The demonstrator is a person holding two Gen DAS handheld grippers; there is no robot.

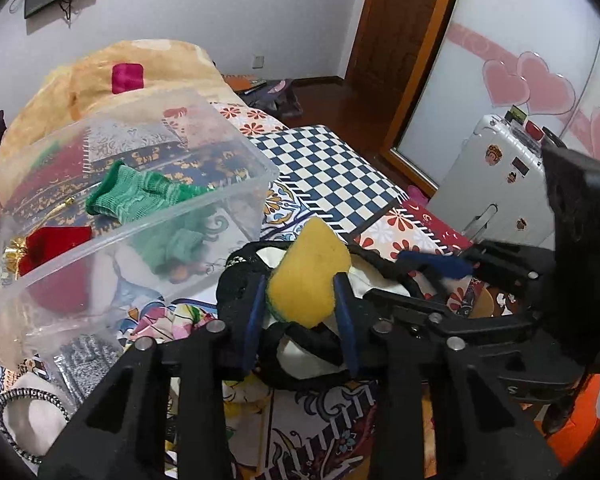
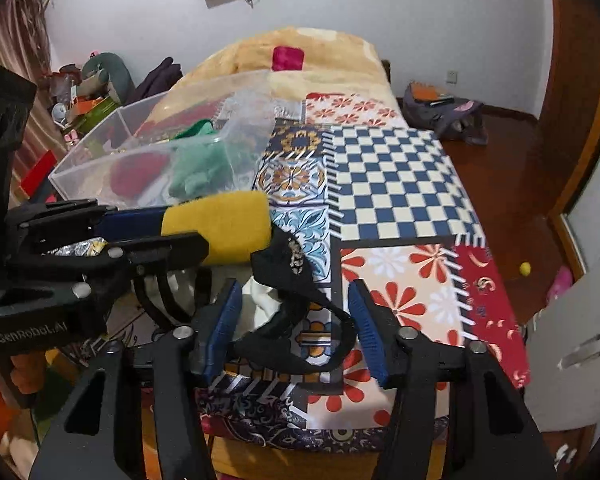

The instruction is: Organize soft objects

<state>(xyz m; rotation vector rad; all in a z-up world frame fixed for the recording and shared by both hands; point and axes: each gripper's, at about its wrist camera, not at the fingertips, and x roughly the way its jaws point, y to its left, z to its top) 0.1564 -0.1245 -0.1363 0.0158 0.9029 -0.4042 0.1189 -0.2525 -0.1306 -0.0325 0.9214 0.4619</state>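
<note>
Patchwork bedding point(image 2: 400, 200) covers the bed beside a clear bin point(image 1: 140, 208) in a white-walled room. The left gripper point(image 1: 304, 300) pinches a yellow sponge point(image 1: 308, 272); the right gripper point(image 2: 296, 328) spreads wide around a black-and-white garment point(image 2: 284, 320).

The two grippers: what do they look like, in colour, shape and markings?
Both are black plastic with silver rivets at the joints. The left gripper and the right gripper have flat blue pads on the fingers. White lettering "GenRobot.AI" marks the left one's body. No cables or sleeves show.
</note>
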